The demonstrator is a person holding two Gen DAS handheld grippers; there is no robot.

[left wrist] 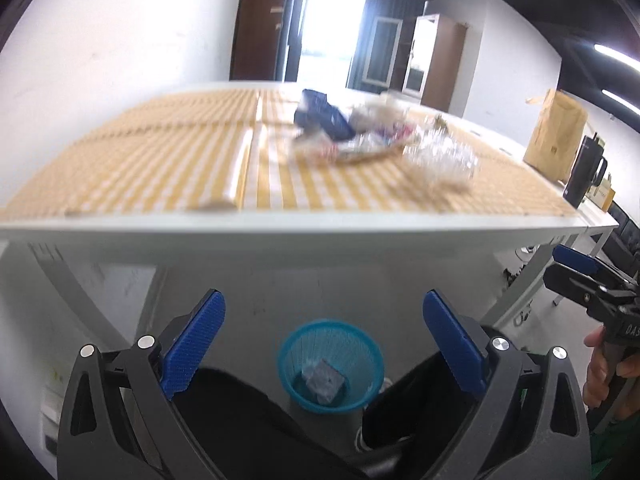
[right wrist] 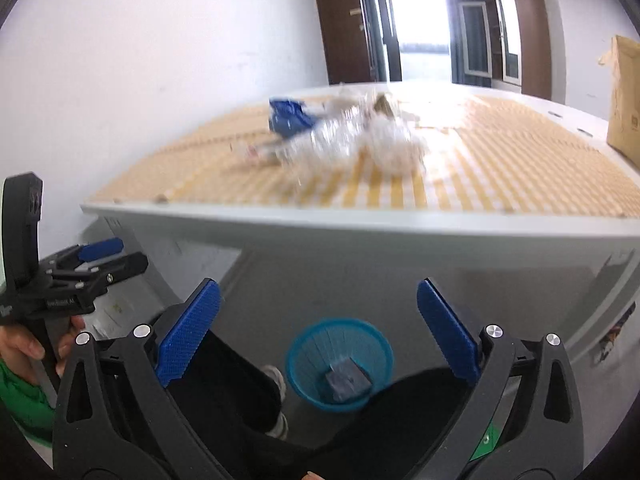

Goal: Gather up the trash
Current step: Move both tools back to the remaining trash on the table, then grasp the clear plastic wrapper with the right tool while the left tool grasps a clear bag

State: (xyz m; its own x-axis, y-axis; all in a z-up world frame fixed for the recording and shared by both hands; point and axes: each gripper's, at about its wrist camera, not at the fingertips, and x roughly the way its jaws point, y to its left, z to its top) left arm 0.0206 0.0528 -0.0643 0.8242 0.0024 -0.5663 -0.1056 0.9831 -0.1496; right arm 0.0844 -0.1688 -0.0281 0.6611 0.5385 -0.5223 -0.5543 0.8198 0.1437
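Right gripper gapes above the blue bin, trash on table

Your left tongs stand wide open, blue pads splayed apart and gripping nothing. Your right tongs are spread just as wide, also empty. You hold both below the desk's near edge, side by side, each handle in a bare hand, your legs in dark trousers beneath them.
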